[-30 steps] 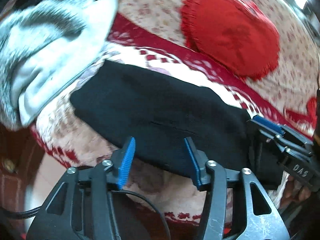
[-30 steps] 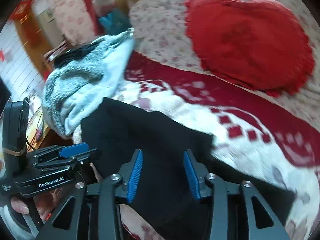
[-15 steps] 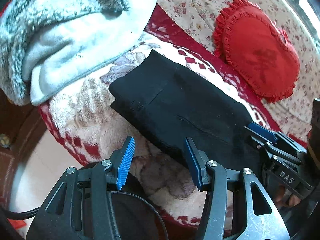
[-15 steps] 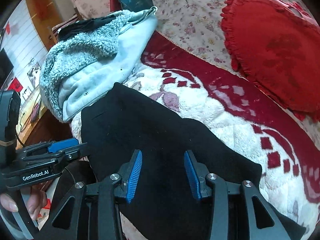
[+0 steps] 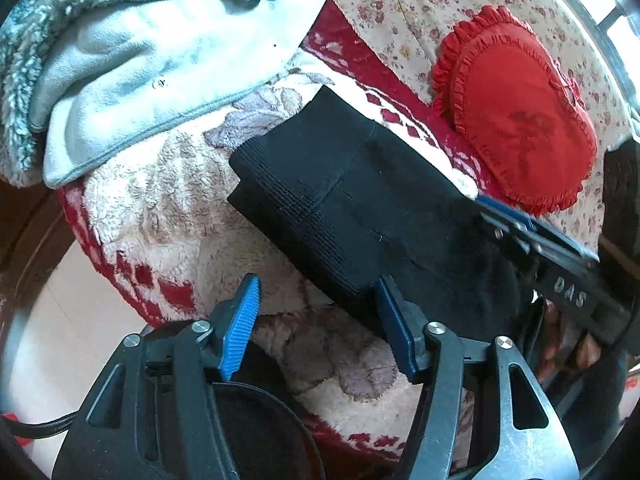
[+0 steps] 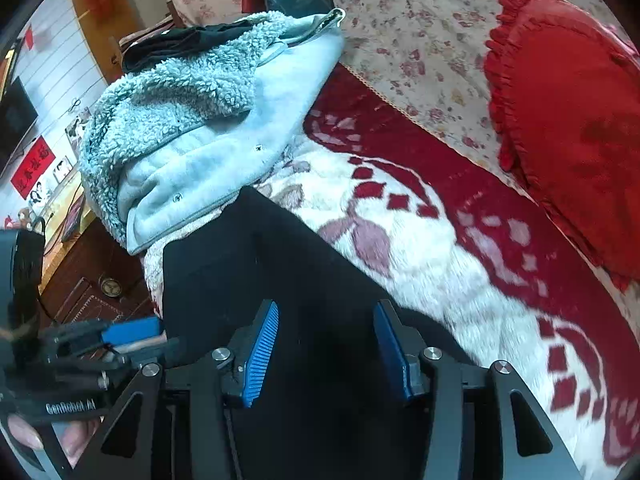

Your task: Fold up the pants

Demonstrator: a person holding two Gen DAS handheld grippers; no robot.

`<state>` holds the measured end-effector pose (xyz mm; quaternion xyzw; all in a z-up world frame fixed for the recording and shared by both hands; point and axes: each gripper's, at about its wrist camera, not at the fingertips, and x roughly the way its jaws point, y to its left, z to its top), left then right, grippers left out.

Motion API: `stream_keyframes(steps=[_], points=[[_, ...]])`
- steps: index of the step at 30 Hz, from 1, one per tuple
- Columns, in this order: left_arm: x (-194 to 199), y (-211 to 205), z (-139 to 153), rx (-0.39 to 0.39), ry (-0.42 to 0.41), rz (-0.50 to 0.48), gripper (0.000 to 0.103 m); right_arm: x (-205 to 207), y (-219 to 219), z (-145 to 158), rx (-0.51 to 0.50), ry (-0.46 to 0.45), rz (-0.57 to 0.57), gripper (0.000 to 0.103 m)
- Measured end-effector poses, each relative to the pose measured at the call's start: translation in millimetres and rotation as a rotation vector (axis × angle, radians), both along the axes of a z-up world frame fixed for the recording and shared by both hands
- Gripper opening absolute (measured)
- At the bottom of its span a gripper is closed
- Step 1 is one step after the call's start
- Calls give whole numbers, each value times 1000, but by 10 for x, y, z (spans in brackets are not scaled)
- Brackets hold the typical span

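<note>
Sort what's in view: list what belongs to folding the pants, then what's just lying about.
Job:
folded black knit pants
left gripper, open
right gripper, open

Lying about:
pale blue fleece-lined jacket
red frilled heart-shaped cushion
red and cream plush blanket

Right gripper (image 5: 576, 276) body, left wrist view: pale letters "DAS" stood on the black housing at the right edge, slightly blurred.
Left gripper (image 6: 76, 360) body, right wrist view: white lettering read "GenRobot.AI" on the black housing at the near left; motion blur softened the last characters.
Red wall sign (image 6: 34, 168), right wrist view: a red hanging with dark characters hung on the far left wall; the characters were too small to read.
Small red paper (image 6: 30, 36), right wrist view: hung higher on the same wall; any marks on it could not be made out.
</note>
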<state>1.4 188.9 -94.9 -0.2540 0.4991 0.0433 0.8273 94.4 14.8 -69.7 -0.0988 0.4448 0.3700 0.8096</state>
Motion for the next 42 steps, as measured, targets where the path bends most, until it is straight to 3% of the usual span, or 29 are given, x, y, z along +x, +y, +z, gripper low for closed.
stream_keyframes(steps=[10, 15, 20, 22, 23, 25, 28, 35, 39, 42], points=[[130, 141, -148, -48, 8, 10, 70, 327, 526, -51, -8, 26, 120, 48], [244, 148, -180, -65, 0, 11, 78, 458, 842, -224, -27, 74, 198, 55], [280, 95, -200, -42, -29, 26, 83, 594, 898, -381, 79, 173, 194, 55], [276, 71, -185, -24, -42, 22, 82, 579, 870, -389, 104, 174, 183, 49], [279, 63, -177, -18, -50, 22, 78, 554, 865, -378, 101, 163, 184, 44], [284, 51, -133, 5, -63, 15, 53, 486, 865, -324, 65, 151, 199, 35], [299, 16, -29, 5, -85, -19, 35, 374, 838, -165, 57, 98, 201, 22], [143, -201, 423, 58, -206, -91, 26, 147, 429, 488, 232, 35, 168, 15], [-15, -573, 819, 77, -326, -210, 26, -69, -186, 898, 345, -32, 124, 15], [-102, -1022, 965, 108, -377, -352, 26, -229, -785, 1002, 417, -44, 50, 15]])
